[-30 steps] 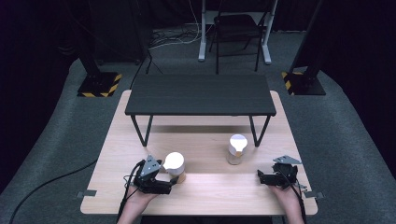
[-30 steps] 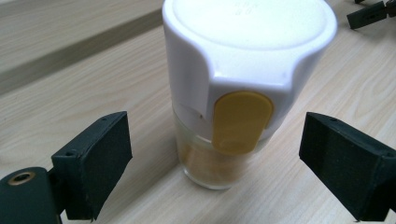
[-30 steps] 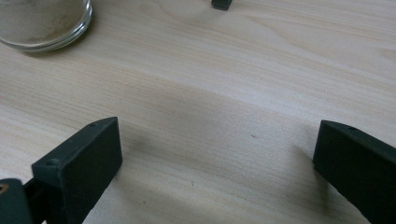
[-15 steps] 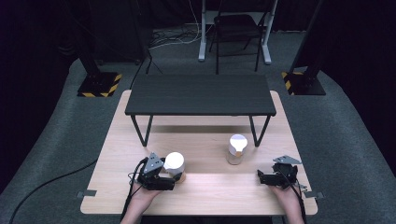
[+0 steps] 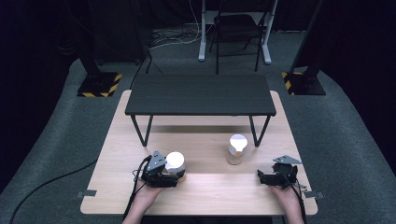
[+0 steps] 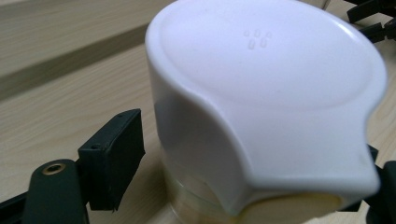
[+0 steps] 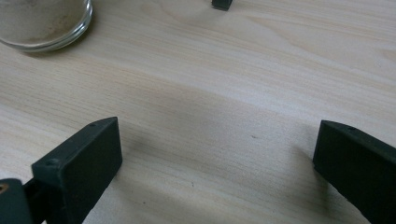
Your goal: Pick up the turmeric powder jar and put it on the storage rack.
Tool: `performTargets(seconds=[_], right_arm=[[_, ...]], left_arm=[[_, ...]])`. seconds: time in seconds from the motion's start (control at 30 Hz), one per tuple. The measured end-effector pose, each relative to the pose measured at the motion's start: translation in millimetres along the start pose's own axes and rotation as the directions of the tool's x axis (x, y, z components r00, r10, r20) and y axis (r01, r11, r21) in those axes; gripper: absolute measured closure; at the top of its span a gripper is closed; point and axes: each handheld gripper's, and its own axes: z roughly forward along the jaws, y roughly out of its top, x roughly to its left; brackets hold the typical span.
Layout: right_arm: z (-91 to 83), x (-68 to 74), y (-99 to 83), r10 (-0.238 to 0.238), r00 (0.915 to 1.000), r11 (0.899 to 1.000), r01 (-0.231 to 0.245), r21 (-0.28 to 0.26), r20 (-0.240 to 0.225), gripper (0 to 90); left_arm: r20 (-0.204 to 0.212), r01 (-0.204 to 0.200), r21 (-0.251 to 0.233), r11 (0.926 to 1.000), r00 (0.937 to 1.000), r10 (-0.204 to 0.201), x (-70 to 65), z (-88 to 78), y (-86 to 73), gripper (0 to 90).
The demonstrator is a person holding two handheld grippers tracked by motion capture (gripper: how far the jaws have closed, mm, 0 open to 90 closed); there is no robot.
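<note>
A glass jar with a white flip-top lid (image 5: 174,161) stands on the wooden table (image 5: 205,191) near its front left. My left gripper (image 5: 172,173) reaches in from the left with a jaw on each side of this jar (image 6: 261,107). Its jaws have just been closing around the jar. The left pad (image 6: 112,156) still stands a small gap off the glass, and the lid hides most of the other pad. My right gripper (image 5: 262,176) rests low at the front right, open (image 7: 219,140), with bare wood between its jaws.
A second white-lidded jar (image 5: 236,148) stands right of centre; its glass base (image 7: 44,23) shows in the right gripper view. A low black shelf table (image 5: 201,93) spans the back half, with one foot (image 7: 222,3) nearby. A chair and stands lie beyond.
My left gripper has edged a little towards the white-lidded jar and its jaws have come in around it. The right gripper and the second jar have stayed put.
</note>
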Motion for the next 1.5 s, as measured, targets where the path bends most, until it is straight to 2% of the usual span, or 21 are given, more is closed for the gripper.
performTargets(seconds=[0.17,0.23,0.6,0.9,1.13,1.5], right_arm=[[0.0,0.0,0.0,0.000,1.0000,1.000,0.000,0.000,0.000,0.1],[0.0,0.0,0.0,0.000,1.0000,1.000,0.000,0.000,0.000,0.2],[0.0,0.0,0.0,0.000,1.0000,1.000,0.000,0.000,0.000,0.2],[0.0,0.0,0.0,0.000,1.0000,1.000,0.000,0.000,0.000,0.1],[0.0,0.0,0.0,0.000,1.0000,1.000,0.000,0.000,0.000,0.1],[0.2,-0.1,0.2,0.000,1.0000,1.000,0.000,0.000,-0.001,0.1]], left_arm=[[0.014,-0.007,-0.009,0.9999,0.9999,0.007,0.9,1.7,-0.5,25.0],[0.006,-0.017,-0.013,0.9998,0.9998,0.017,-1.9,1.8,-0.6,28.2],[-0.010,-0.003,-0.016,0.9999,0.9999,0.002,-3.9,-0.2,0.0,29.5],[-0.021,-0.011,-0.027,0.9996,0.9997,0.011,-7.4,-5.6,3.0,29.8],[-0.003,-0.009,-0.043,0.9990,1.0000,0.009,-5.9,-15.0,13.8,29.8],[-0.003,-0.022,-0.059,0.9980,0.9998,0.022,-6.4,-29.6,32.9,29.9]])
